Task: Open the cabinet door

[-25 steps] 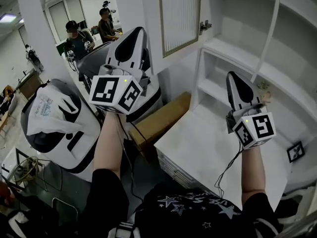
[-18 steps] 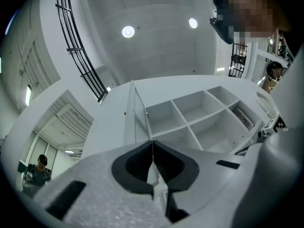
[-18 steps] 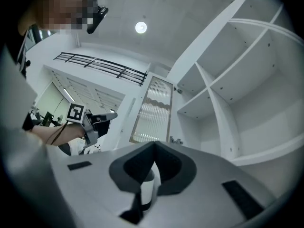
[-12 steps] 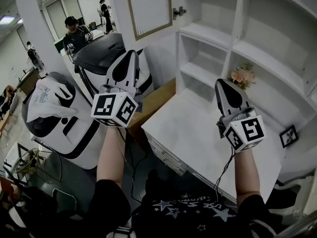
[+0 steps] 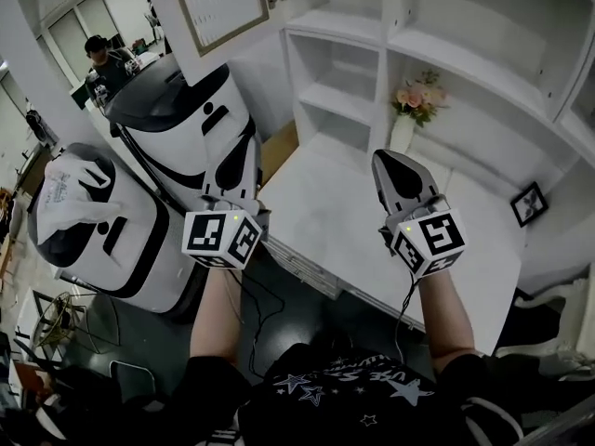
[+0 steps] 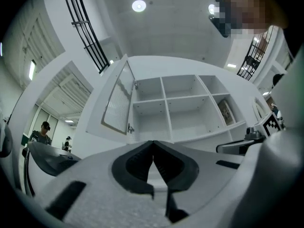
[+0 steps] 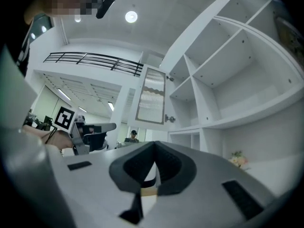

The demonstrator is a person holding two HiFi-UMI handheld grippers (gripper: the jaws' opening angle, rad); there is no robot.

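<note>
The cabinet door (image 5: 216, 6) stands open at the upper left of the head view, swung out from the white shelf unit (image 5: 483, 68) (its hinge side is at the right edge of the door). The left gripper (image 5: 244, 147) and the right gripper (image 5: 389, 159) are both lower in the frame, over the white counter (image 5: 325, 221), well apart from the door. Both have their jaws clenched together with nothing between them. A vase of flowers (image 5: 416, 100) is on the counter at the upper right.

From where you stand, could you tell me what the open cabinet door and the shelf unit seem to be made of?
Cabinet door: a beige frame, probably painted wood, around a vertically ribbed translucent panel, glass or plastic.
Shelf unit: smooth matte white boards, likely painted or laminated wood.
</note>
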